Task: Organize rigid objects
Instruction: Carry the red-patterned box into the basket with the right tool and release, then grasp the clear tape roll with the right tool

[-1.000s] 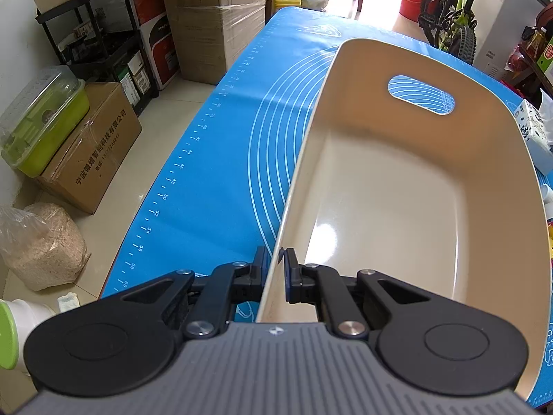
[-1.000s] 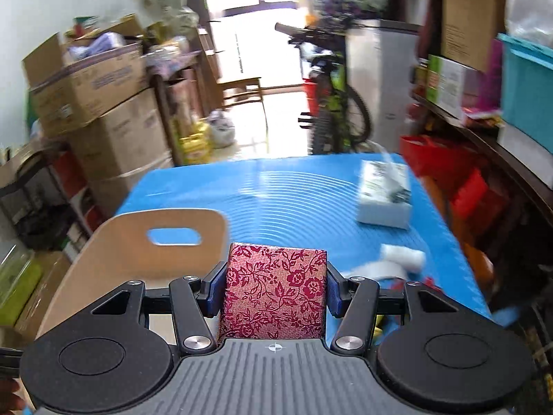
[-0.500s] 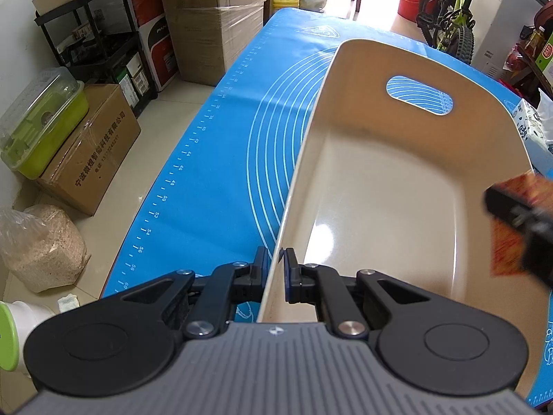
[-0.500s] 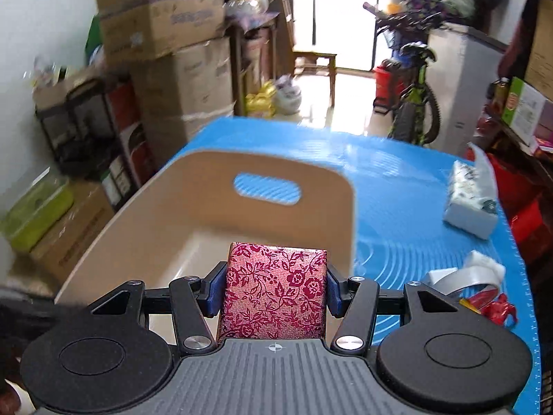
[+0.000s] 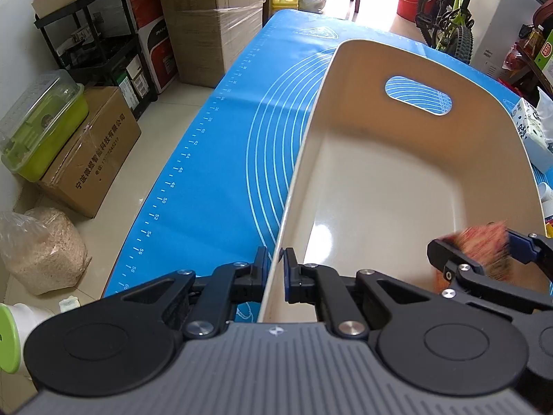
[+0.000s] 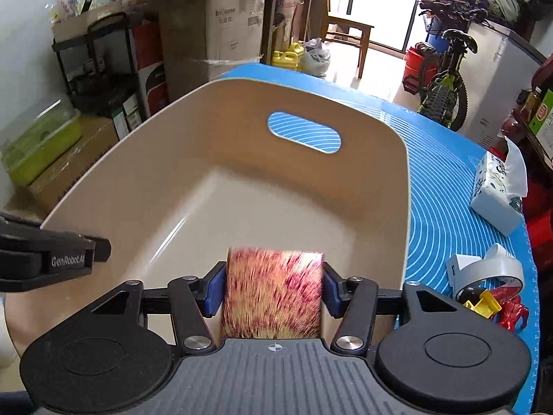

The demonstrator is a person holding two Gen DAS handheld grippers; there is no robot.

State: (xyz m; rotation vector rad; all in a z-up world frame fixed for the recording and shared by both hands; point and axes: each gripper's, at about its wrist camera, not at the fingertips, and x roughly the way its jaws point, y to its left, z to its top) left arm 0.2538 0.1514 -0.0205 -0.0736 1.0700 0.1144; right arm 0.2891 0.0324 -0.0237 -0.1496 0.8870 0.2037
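"GenRobot.AI" — left gripper

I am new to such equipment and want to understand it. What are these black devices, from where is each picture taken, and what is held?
A person holds a two-finger tool in each hand; a camera on each looks along its fingers, giving one picture each. The left tool is shut on the wall of a beige tub on a blue mat. On the right tool the jaws have just been opening; a blurred red floral box is between them, over the tub. A tissue pack and tape roll lie beside the tub.
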